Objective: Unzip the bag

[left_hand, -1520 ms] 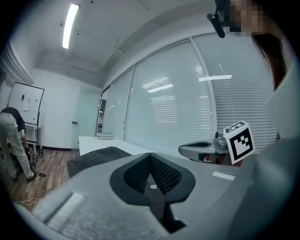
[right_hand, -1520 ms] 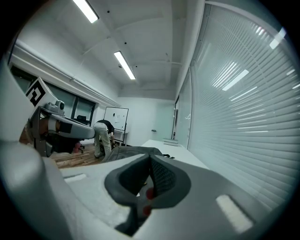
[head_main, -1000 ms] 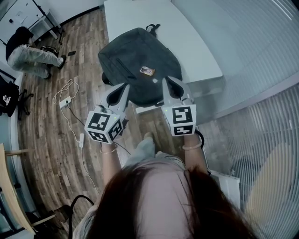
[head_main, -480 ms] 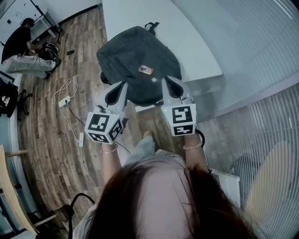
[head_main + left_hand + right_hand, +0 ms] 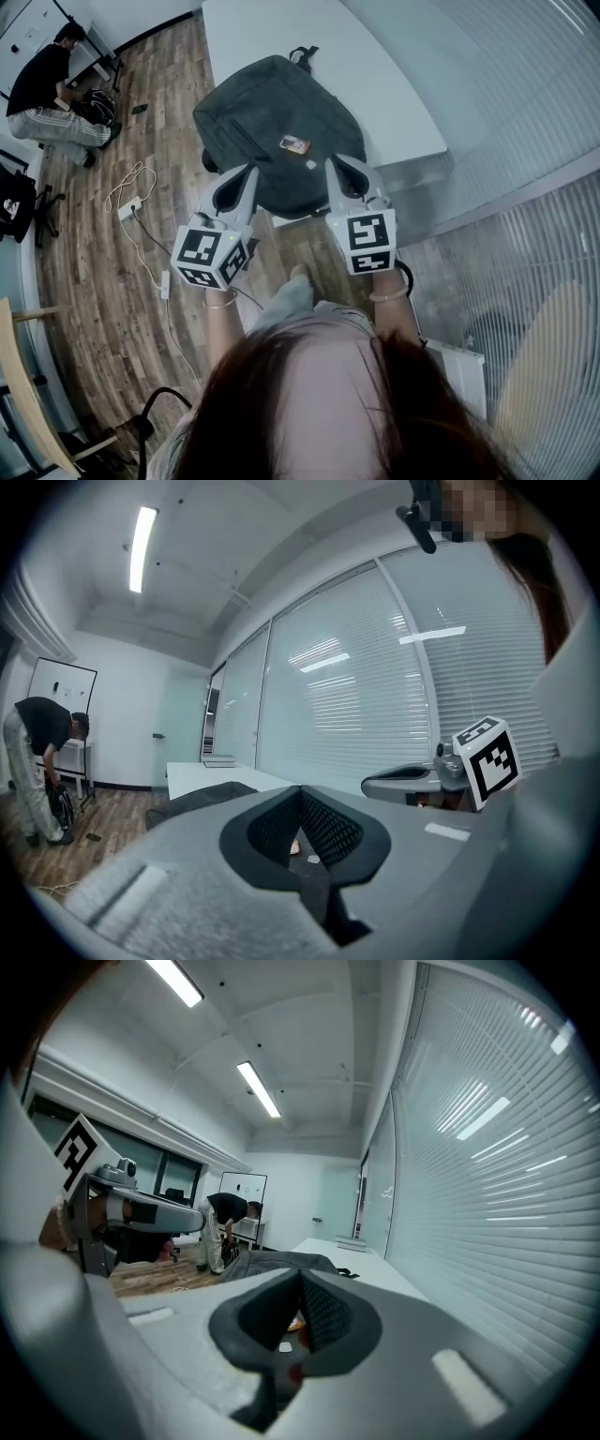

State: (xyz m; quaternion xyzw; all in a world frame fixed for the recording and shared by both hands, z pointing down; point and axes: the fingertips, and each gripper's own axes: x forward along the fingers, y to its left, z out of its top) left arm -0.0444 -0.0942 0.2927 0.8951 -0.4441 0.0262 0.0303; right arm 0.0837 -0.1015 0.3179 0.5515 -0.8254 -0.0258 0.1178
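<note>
table (image 5: 403, 94): white, bearing bag (image 5: 272, 122) | floor (image 5: 112, 281): wood planks | right: blinds (image 5: 534, 84)

no legible text (bag label (image 5: 294, 143) too small)

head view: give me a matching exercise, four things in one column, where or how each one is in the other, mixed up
Things:
1 bag
2 power strip
3 orange label
4 left gripper

Place or state:
a on the wooden floor
b jaws shut, nothing held
c on the white table
d on the bag's top face

Pairs: 1-c, 2-a, 3-d, 4-b
</note>
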